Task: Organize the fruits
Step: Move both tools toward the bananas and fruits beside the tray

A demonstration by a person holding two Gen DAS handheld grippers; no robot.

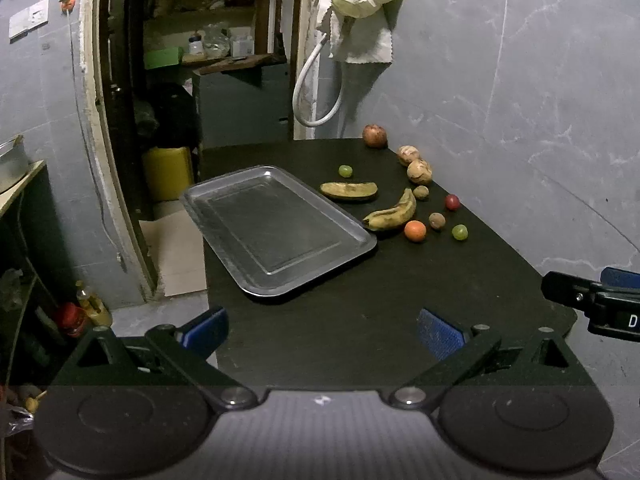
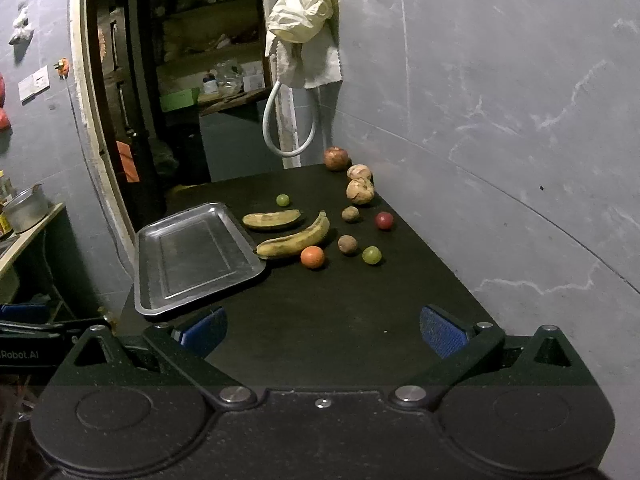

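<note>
An empty metal tray (image 1: 280, 232) (image 2: 192, 256) lies on the black table (image 1: 360, 320) (image 2: 340, 312). To its right lie two bananas (image 1: 390, 214) (image 2: 294, 236), an orange (image 1: 415, 231) (image 2: 312, 257), green grapes (image 1: 459, 232) (image 2: 371, 255), a red fruit (image 1: 452, 201) (image 2: 384, 220), small brown fruits (image 1: 437, 221) (image 2: 347, 244) and larger tan fruits (image 1: 419, 171) (image 2: 360, 191). My left gripper (image 1: 322, 334) is open and empty at the table's near edge. My right gripper (image 2: 324, 332) is open and empty over the near table. The right gripper also shows in the left wrist view (image 1: 592, 300).
A grey marbled wall (image 2: 500, 140) runs along the table's right side. A doorway (image 1: 192, 80) with shelves opens behind the table. A cloth (image 1: 360, 4) and a white hose (image 1: 316, 88) hang on the wall. A pot (image 2: 26, 210) stands on a shelf at left.
</note>
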